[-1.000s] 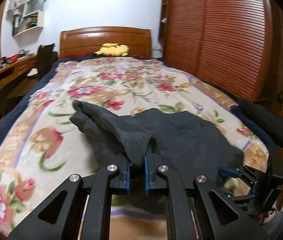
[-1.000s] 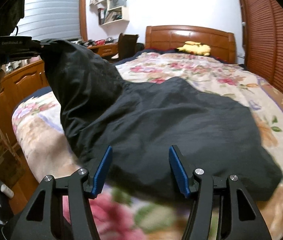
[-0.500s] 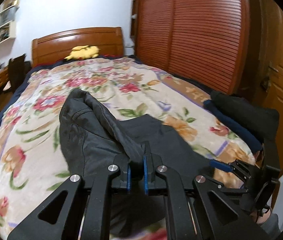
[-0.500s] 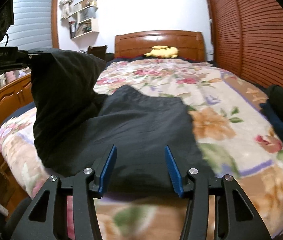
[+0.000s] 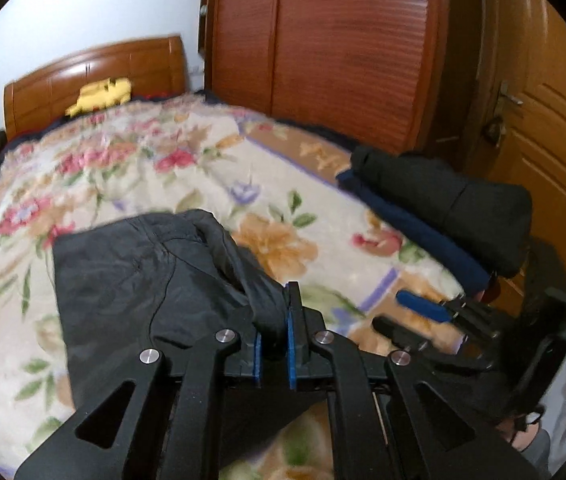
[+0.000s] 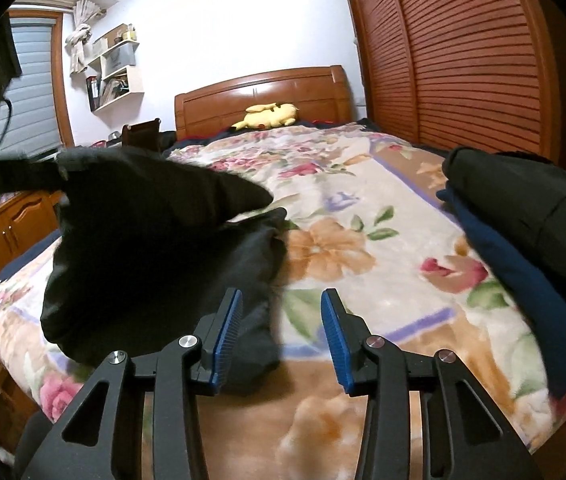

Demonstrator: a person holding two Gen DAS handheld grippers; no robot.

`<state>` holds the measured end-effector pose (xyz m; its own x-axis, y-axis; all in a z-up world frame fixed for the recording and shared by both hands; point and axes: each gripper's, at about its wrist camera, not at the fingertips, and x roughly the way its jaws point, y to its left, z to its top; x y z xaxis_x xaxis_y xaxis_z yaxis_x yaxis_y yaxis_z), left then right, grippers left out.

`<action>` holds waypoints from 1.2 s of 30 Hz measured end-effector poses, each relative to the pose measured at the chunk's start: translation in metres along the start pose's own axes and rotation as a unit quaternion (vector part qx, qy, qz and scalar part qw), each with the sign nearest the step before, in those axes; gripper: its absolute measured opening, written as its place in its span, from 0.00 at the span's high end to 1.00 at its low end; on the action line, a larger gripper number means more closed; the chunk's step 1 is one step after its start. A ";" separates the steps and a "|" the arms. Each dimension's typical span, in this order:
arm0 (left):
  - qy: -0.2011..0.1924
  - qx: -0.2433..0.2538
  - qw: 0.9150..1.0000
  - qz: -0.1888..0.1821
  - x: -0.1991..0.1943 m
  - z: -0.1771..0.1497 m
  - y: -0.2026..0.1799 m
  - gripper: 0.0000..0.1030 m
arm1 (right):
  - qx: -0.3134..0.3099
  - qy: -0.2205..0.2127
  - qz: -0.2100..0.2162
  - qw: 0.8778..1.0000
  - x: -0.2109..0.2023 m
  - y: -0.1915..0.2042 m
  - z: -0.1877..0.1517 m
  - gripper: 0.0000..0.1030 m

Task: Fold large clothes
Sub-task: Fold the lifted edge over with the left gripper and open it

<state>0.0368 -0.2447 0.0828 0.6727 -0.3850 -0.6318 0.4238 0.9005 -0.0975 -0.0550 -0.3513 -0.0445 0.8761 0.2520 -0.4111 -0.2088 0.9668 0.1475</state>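
Garment: black garment [image 5: 135,280], lying partly folded on the floral blanket [image 5: 131,168] of the bed, near the foot end; one corner is lifted off the bed.
Lifted corner: bunched fabric rises from the garment's right side into the left tool [image 5: 273,344]; in the right wrist view the raised part [image 6: 143,232] hangs as a dark sheet at left.
Left tool: jaws pressed together, pinching the garment's corner between the blue pads [image 5: 292,344].
Right tool: right tool [image 6: 279,332] has its jaws spread but closing; the garment's edge lies below and between the pads, and the pads do not press on it. In the left wrist view it [image 5: 423,314] hovers over the blanket's near right corner.
Stack: folded dark clothes [image 6: 523,216], black over navy, sit on the bed's right edge, well apart from the garment.
Headboard end: yellow plush toy [image 6: 269,116] rests against the wooden headboard [image 6: 263,92].
Surroundings: slatted wooden wardrobe [image 6: 463,60] stands along the right side of the bed; wall shelves [image 6: 115,68] hang at far left.
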 end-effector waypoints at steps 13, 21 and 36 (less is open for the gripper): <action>-0.051 0.008 0.999 -0.004 -0.059 -0.027 0.022 0.21 | -0.015 0.005 0.015 1.000 0.011 -0.001 0.006 0.59; -0.062 0.005 0.996 0.061 -0.086 -0.073 0.075 0.21 | -0.032 -0.008 0.036 0.999 0.010 0.016 0.006 0.59; -0.065 -0.049 0.990 0.112 -0.127 -0.139 0.165 0.21 | -0.095 -0.040 0.044 0.994 0.020 0.057 0.034 0.58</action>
<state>-0.0631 -0.0196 0.0402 0.8185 -0.1909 -0.5418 0.1993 0.9790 -0.0439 -0.0346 -0.2922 -0.0139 0.8808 0.3388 -0.3307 -0.3580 0.9337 0.0031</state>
